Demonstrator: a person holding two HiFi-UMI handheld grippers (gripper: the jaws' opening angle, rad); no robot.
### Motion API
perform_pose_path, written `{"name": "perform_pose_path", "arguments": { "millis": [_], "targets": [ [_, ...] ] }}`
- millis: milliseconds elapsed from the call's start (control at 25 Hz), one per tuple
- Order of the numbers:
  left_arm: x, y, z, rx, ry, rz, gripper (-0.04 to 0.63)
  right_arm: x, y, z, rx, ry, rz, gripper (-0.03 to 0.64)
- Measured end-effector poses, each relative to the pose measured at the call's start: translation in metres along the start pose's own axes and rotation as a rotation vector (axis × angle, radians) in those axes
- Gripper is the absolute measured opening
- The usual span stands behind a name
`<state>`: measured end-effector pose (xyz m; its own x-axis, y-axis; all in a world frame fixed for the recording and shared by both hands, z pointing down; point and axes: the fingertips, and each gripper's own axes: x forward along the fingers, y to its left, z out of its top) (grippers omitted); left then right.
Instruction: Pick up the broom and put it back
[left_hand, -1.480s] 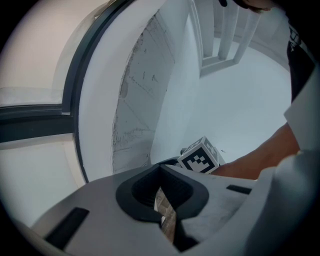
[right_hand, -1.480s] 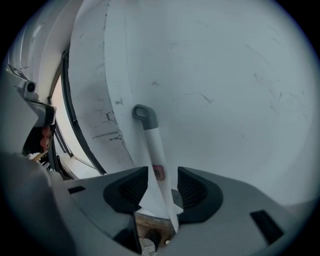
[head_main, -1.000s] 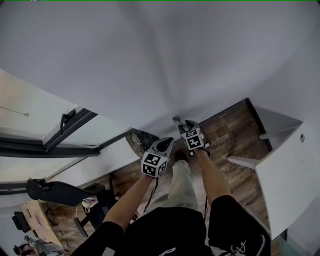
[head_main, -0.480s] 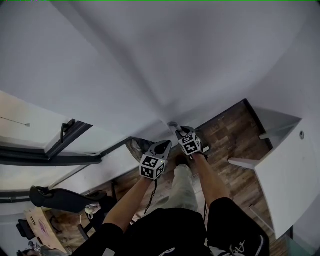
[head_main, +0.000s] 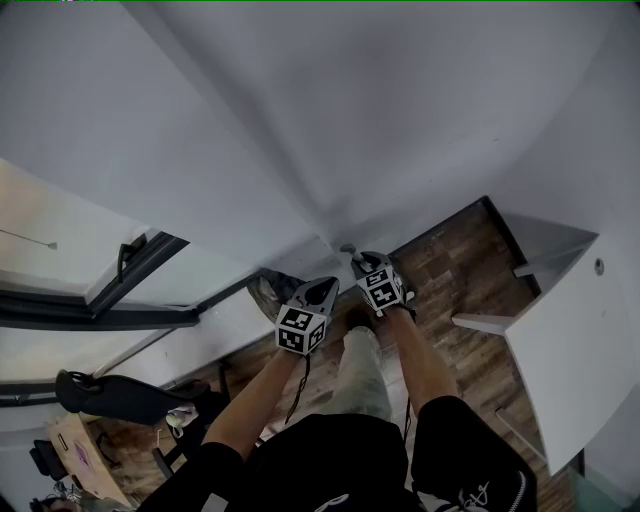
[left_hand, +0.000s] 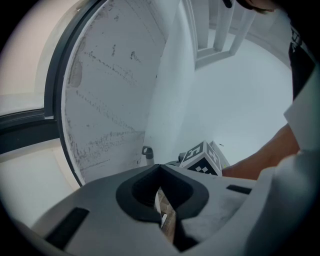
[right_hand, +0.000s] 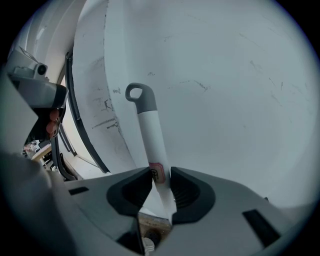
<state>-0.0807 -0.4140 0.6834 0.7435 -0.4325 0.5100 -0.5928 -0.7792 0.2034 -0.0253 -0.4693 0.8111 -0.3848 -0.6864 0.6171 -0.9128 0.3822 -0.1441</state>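
Observation:
The broom's white handle (right_hand: 150, 135) with a grey loop (right_hand: 139, 97) at its top stands against the white wall corner. My right gripper (right_hand: 160, 175) has just been closing and is shut on this handle, one pad on each side, just below a small red label. In the head view the right gripper (head_main: 360, 264) is at the corner, with the loop (head_main: 346, 249) just beyond it. The left gripper (head_main: 324, 291) hangs beside it, to the left. Its jaws (left_hand: 160, 167) meet at the tips with nothing between them. The loop (left_hand: 147, 151) shows ahead of it.
White walls meet in a corner (head_main: 325, 215). A dark-framed window with a handle (head_main: 130, 255) is on the left. A white cabinet (head_main: 560, 340) stands on the right on the wood floor (head_main: 460, 265). A black chair (head_main: 120, 392) is at the lower left. A grey-brown object (head_main: 272, 292) lies by the wall.
Both grippers stay almost where they were by the wall corner. The head view has shifted a little.

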Motion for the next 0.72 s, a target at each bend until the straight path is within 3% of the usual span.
{"name": "perform_pose_path", "arguments": {
  "millis": [720],
  "targets": [
    [-0.007, 0.001, 0.0, -0.001, -0.005, -0.005, 0.017, -0.02, -0.004, -0.005, -0.032, 0.001, -0.033, 0.12]
  ]
}}
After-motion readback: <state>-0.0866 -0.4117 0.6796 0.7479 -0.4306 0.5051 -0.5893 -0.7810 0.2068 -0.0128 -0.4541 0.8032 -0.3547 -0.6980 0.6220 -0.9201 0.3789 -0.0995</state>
